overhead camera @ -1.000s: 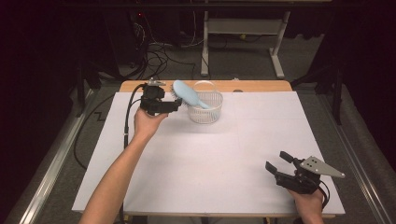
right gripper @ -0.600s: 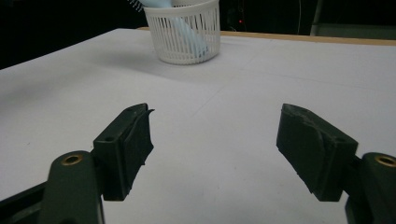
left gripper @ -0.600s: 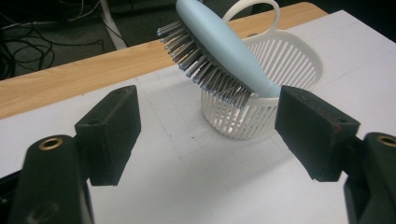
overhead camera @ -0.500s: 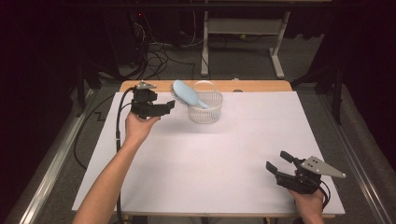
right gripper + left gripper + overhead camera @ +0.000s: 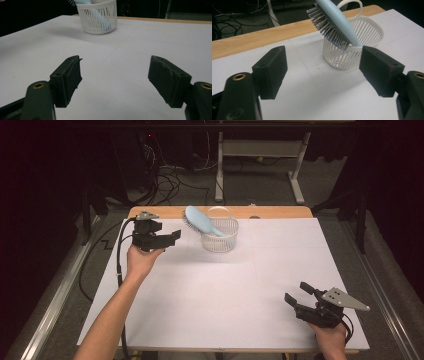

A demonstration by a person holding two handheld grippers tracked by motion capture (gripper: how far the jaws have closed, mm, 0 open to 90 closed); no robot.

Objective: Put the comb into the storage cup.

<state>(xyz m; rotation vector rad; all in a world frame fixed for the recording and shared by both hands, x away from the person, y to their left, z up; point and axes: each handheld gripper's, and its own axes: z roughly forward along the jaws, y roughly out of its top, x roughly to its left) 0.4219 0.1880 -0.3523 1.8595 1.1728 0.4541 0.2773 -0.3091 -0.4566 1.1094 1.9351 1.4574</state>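
Brush [image 5: 199, 220] stands handle-down in basket [image 5: 220, 236] at table's 12 o'clock, head leaning toward 10. Left gripper [image 5: 170, 236] wide open, empty, just beside it at 9. Right gripper [image 5: 298, 294] open, empty, at 5. Risk: top-heavy brush tips basket if bumped.

A wooden table [image 5: 280, 212] carries a white sheet [image 5: 225, 290] that covers nearly all of it, leaving a bare strip at the far edge. A white slatted basket [image 5: 220, 239] stands on the sheet near that edge.
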